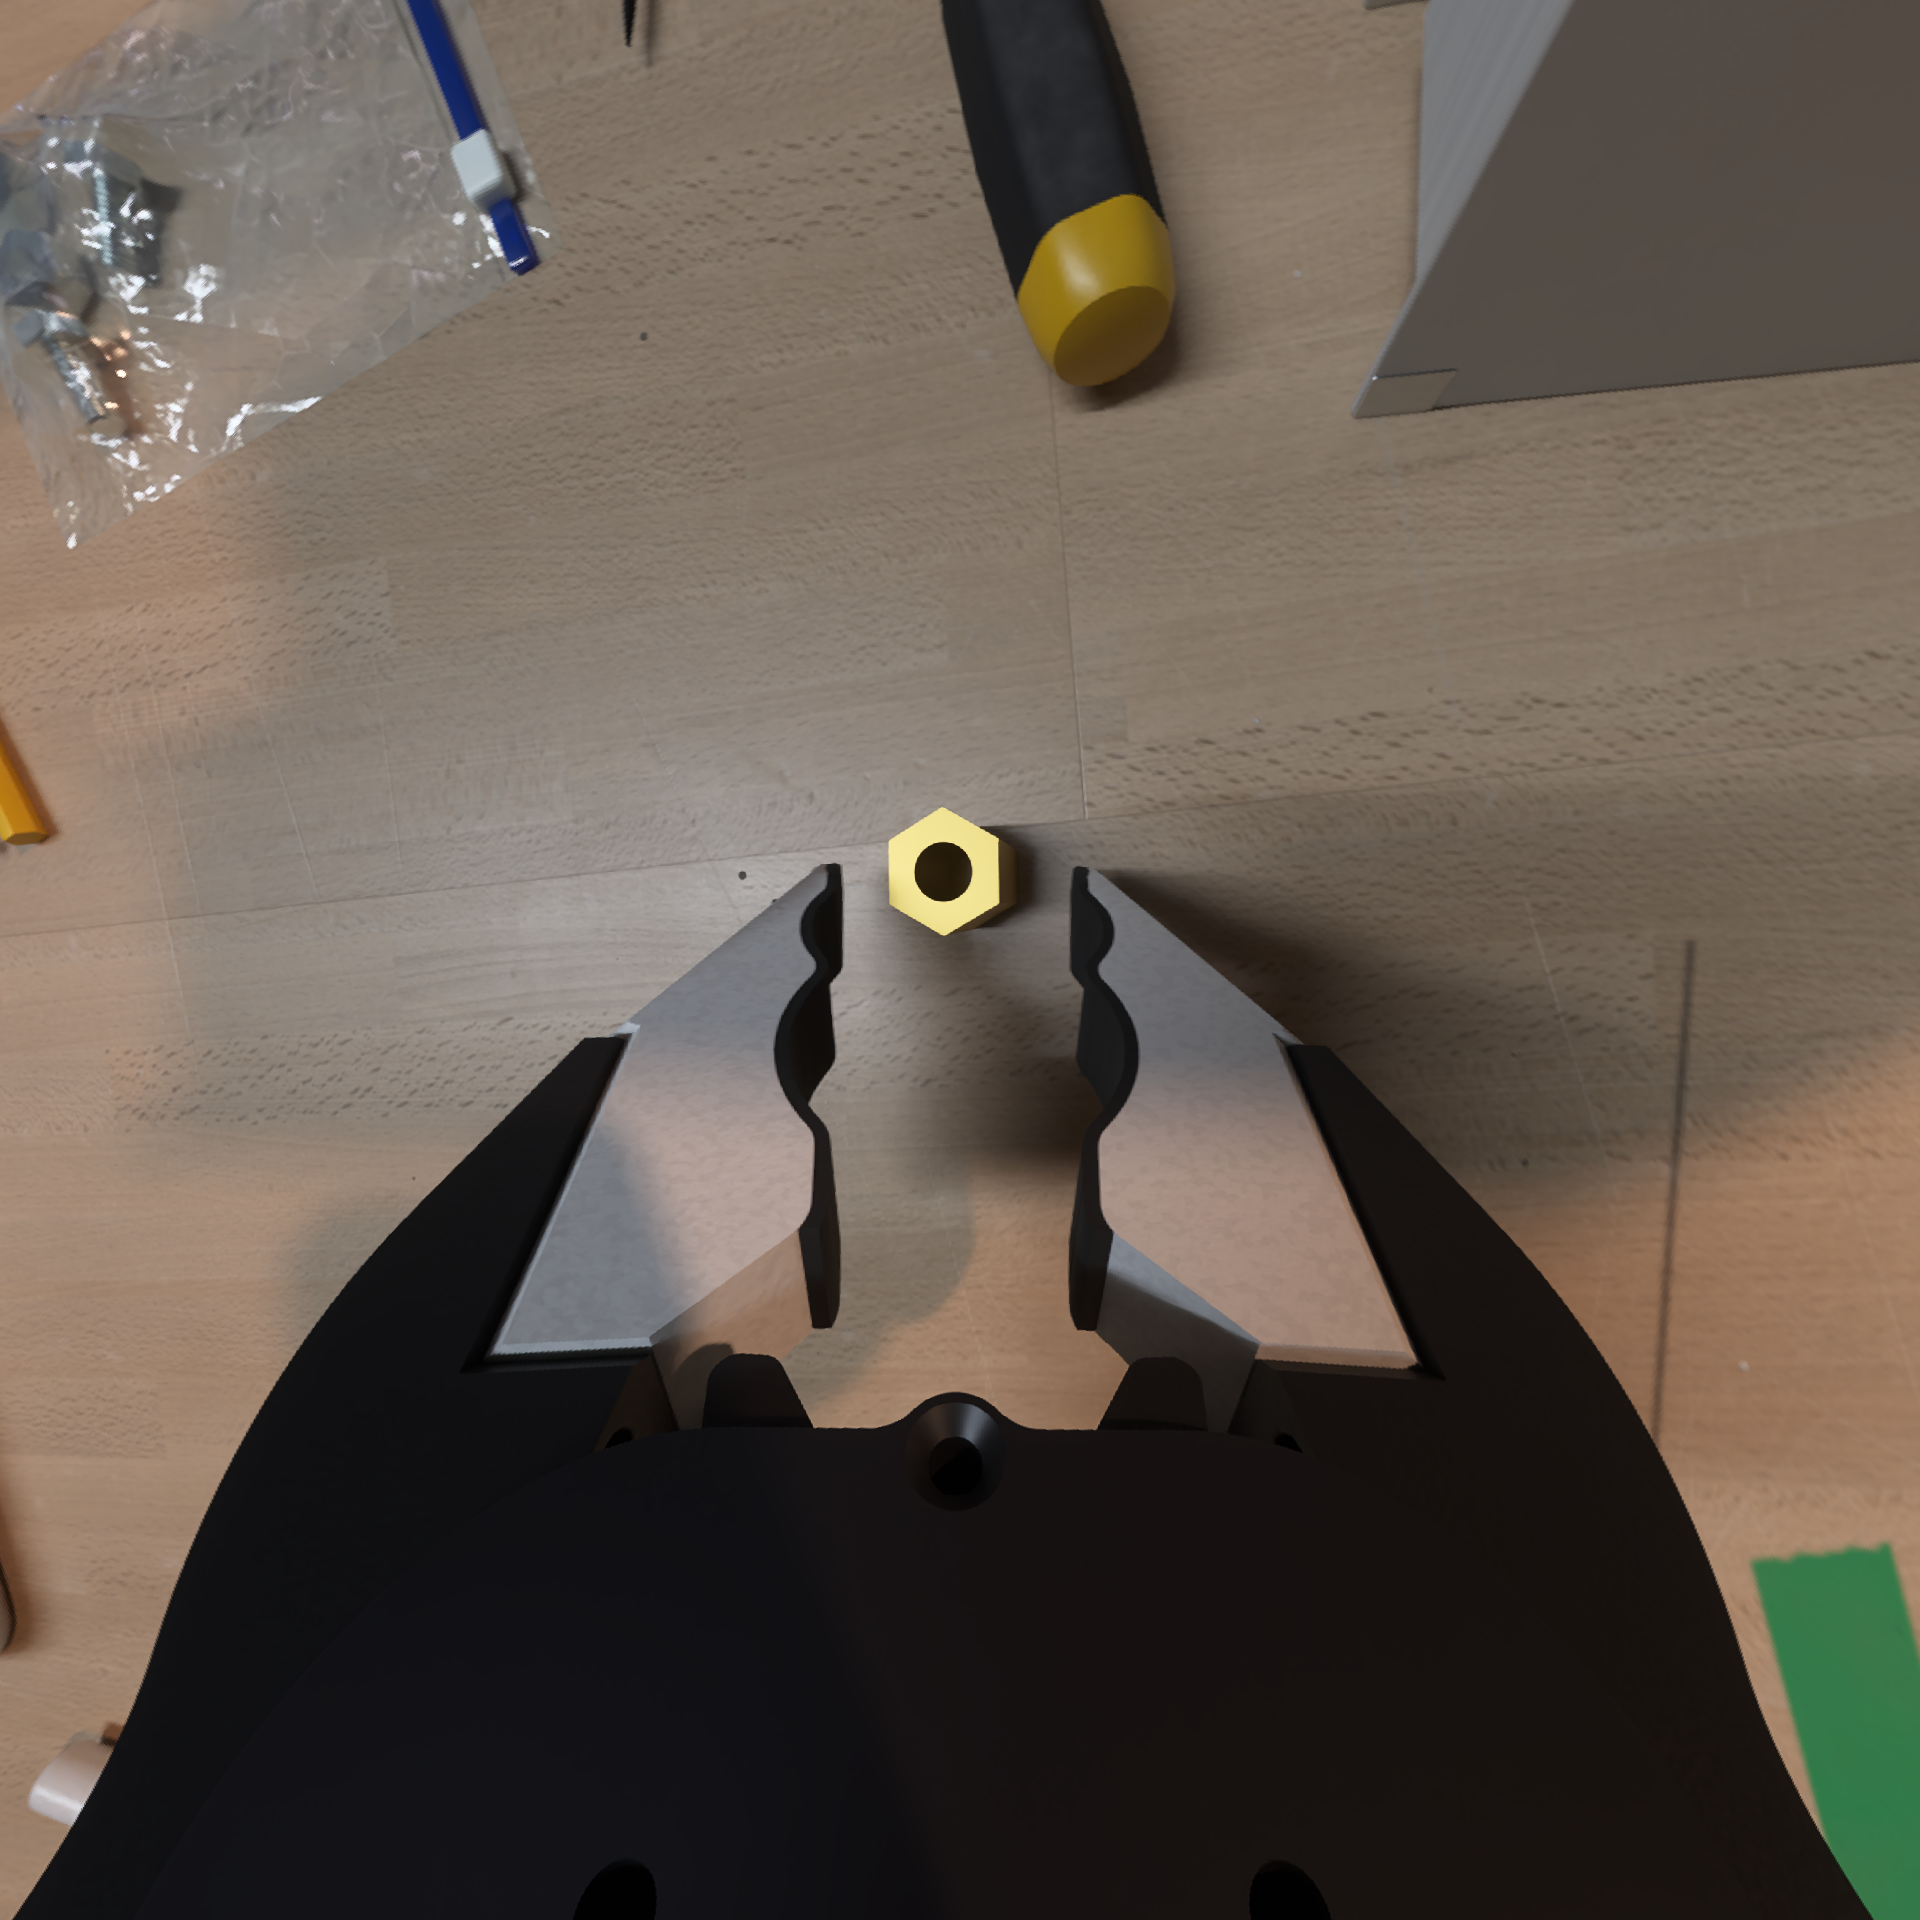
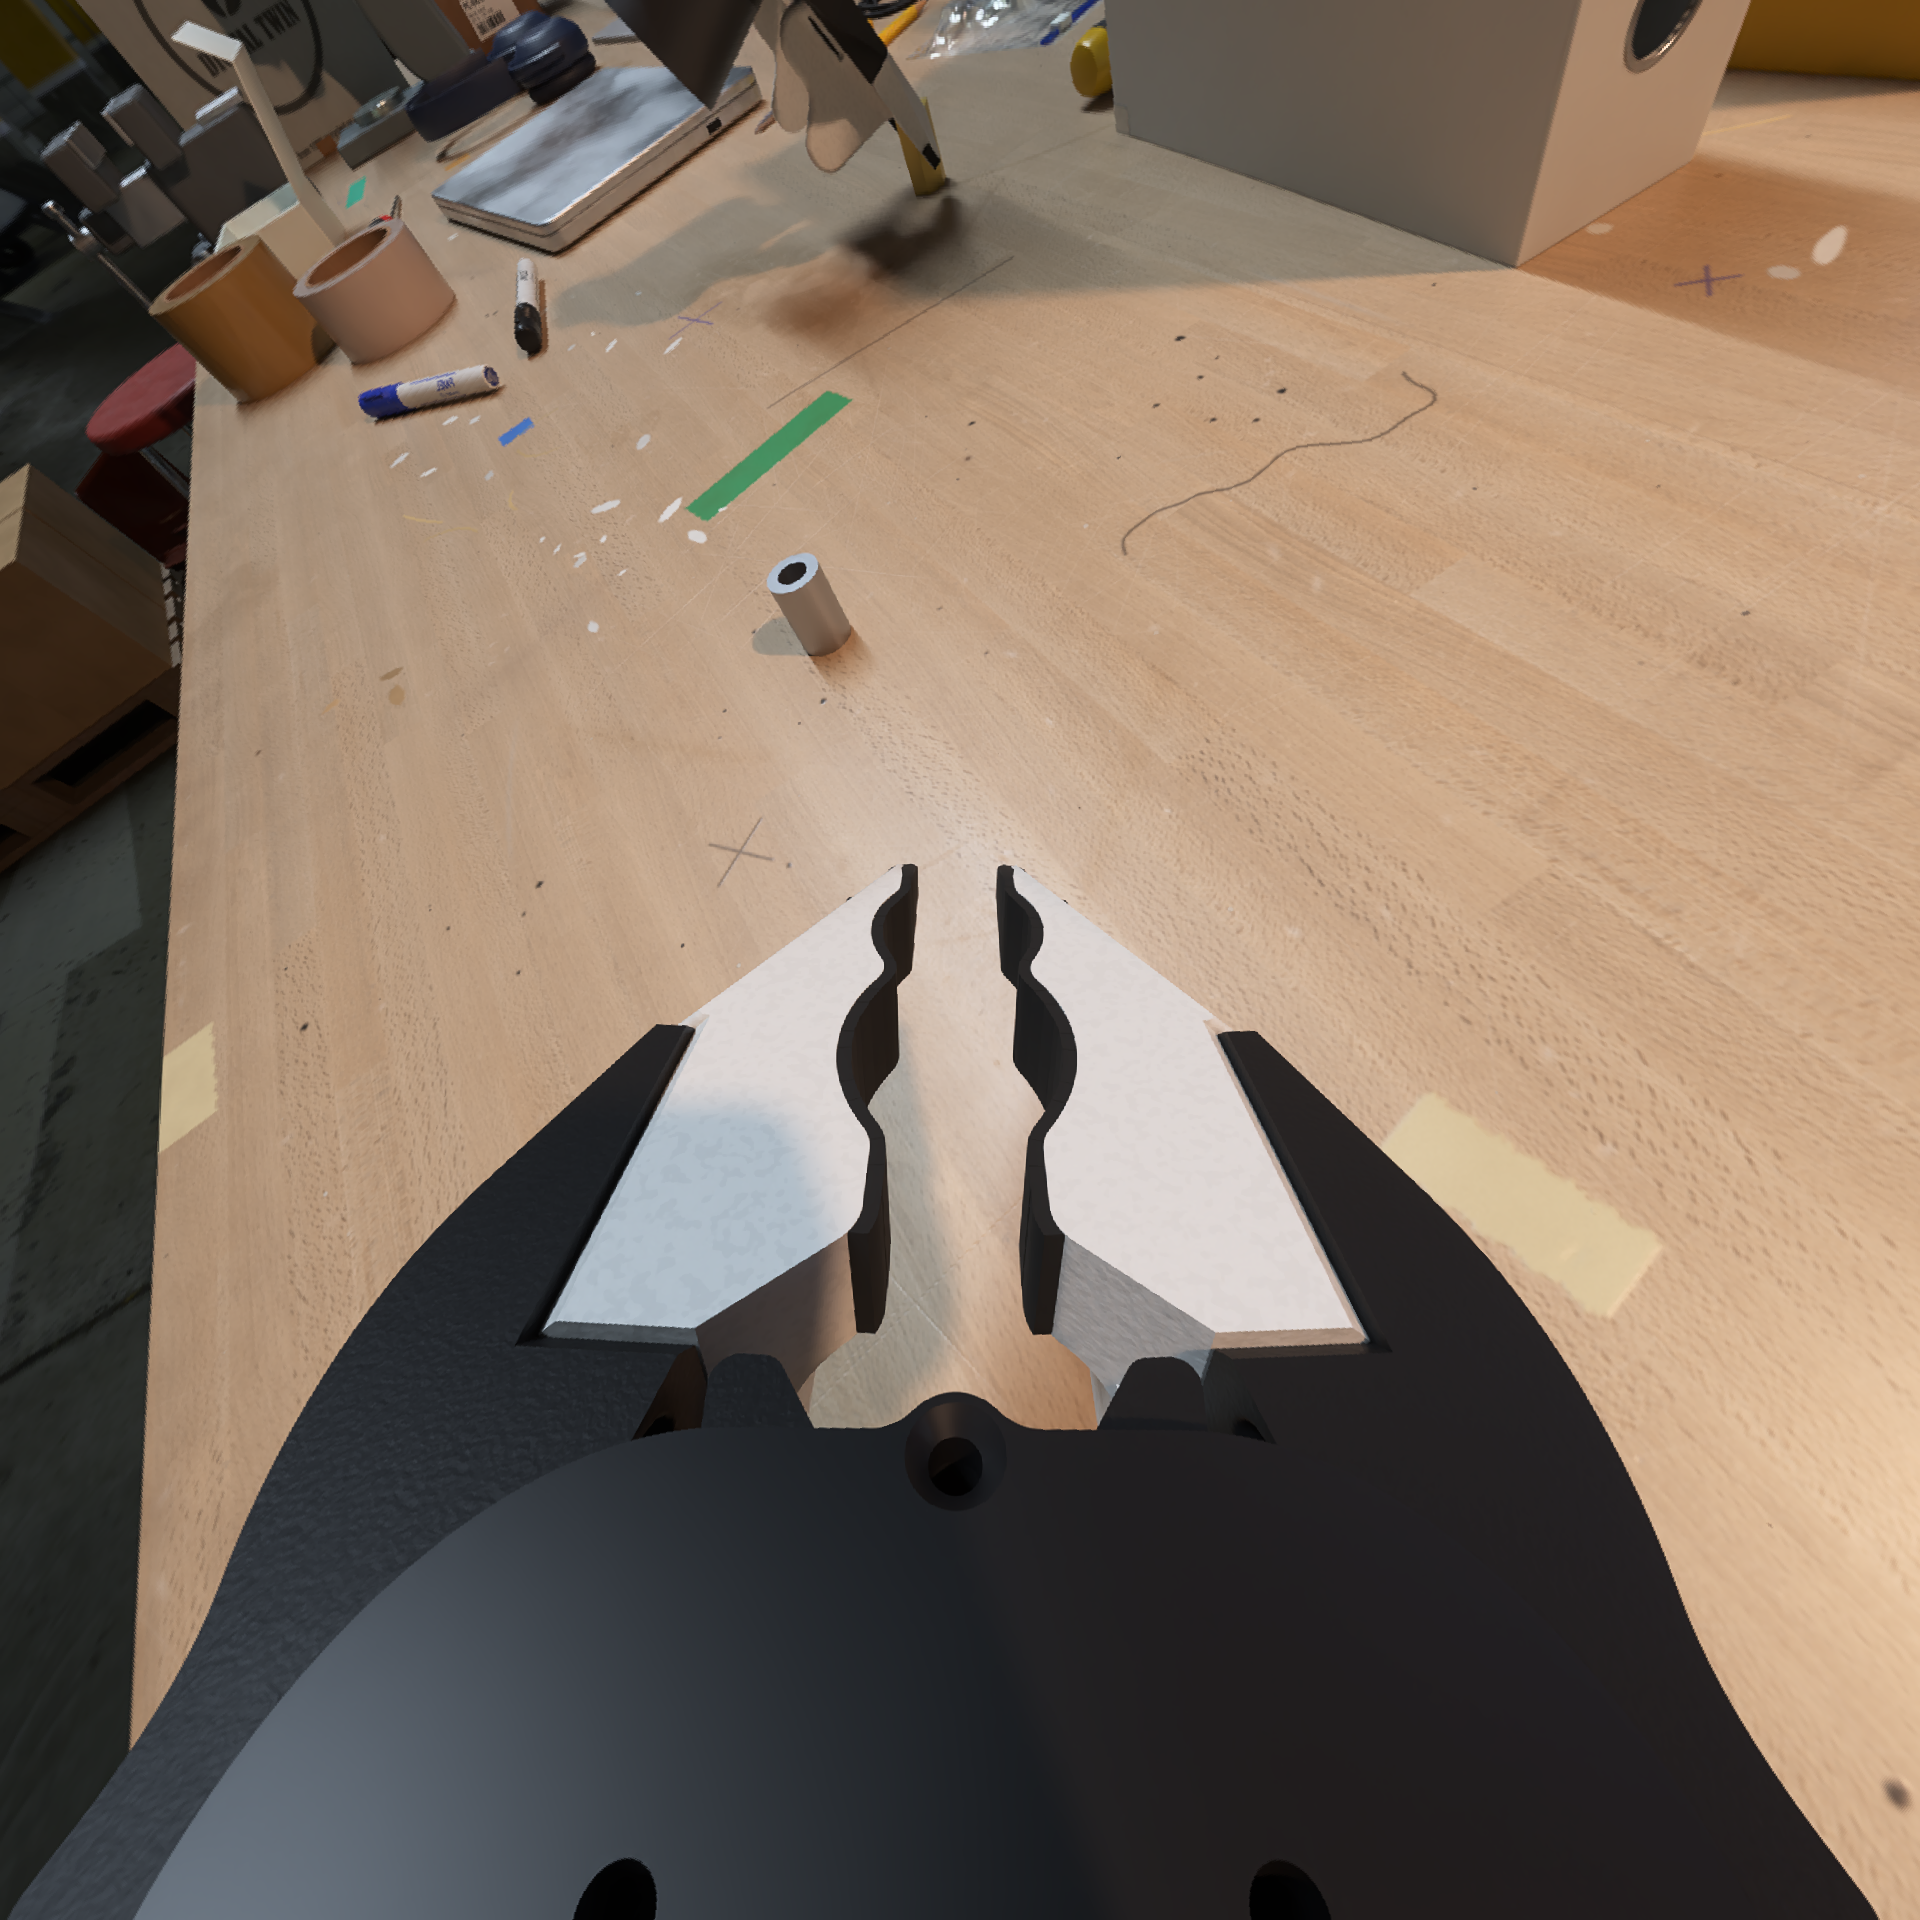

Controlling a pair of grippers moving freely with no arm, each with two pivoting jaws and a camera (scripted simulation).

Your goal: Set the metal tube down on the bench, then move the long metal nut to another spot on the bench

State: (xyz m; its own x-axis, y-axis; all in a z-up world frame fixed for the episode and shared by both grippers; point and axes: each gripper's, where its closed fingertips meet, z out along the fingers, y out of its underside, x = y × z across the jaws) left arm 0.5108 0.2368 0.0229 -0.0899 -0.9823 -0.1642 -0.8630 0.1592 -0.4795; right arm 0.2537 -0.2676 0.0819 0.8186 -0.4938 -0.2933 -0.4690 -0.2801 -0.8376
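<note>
The metal tube (image 2: 809, 604) is seen standing upright on the wooden counter (image 2: 1351, 779), well ahead of the right gripper (image 2: 956, 878) and apart from it, so the first step is judged complete. The right gripper's fingers (image 2: 1101, 1101) are parted by a narrow gap and nothing is held between them. The left gripper (image 1: 956, 883) is pointed straight down at the counter, its fingers (image 1: 717, 1091) spread wide and empty. The long metal nut (image 1: 949, 871), brass-coloured and hexagonal, is seen end-on with its bore facing up, standing on the counter between and just beyond the fingertips, slightly nearer the left-hand one; no contact is visible. The second step is judged to be at the approach stage. Risk is noted as follows: because the nut sits off-centre in the gap, one finger would meet it first on closing, and the upright nut could be pushed over or rolled away. A grip taken on the corners of the hexagon rather than on its flats could cause it to twist out. A screwdriver handle (image 1: 1081, 197) and a bag of hardware (image 1: 208, 239) lie well apart and are not considered obstructions.
</note>
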